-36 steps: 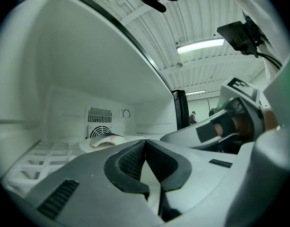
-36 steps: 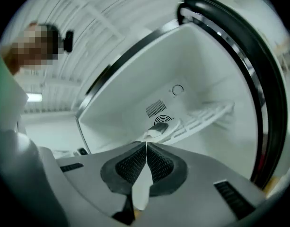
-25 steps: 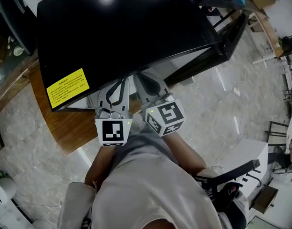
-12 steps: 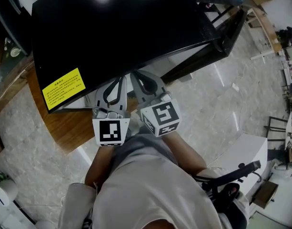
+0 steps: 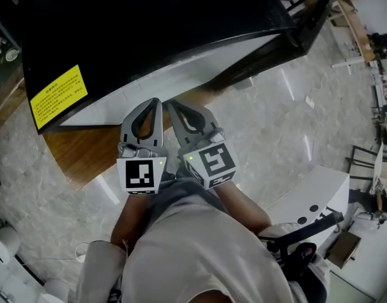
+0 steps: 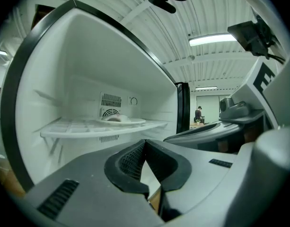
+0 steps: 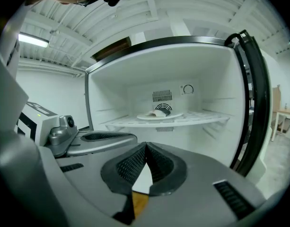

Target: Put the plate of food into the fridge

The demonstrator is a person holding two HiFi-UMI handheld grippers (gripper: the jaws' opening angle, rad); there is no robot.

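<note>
The left gripper (image 6: 145,142) and the right gripper (image 7: 145,145) are both fully closed, and neither has anything between its jaws. They are side by side with the tips close together, pointing into the open fridge (image 7: 111,93). The plate of food (image 7: 159,114) sits ahead of both claws and a little higher, on the white shelf (image 7: 201,119), well apart from the tips.

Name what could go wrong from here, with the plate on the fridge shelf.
1. The fridge stands open; left so, what sits inside may warm.
2. The plate seems to sit just before the rear vent, which might hinder airflow.
3. The left gripper and right gripper, both shut, lie side by side and could collide.
</note>
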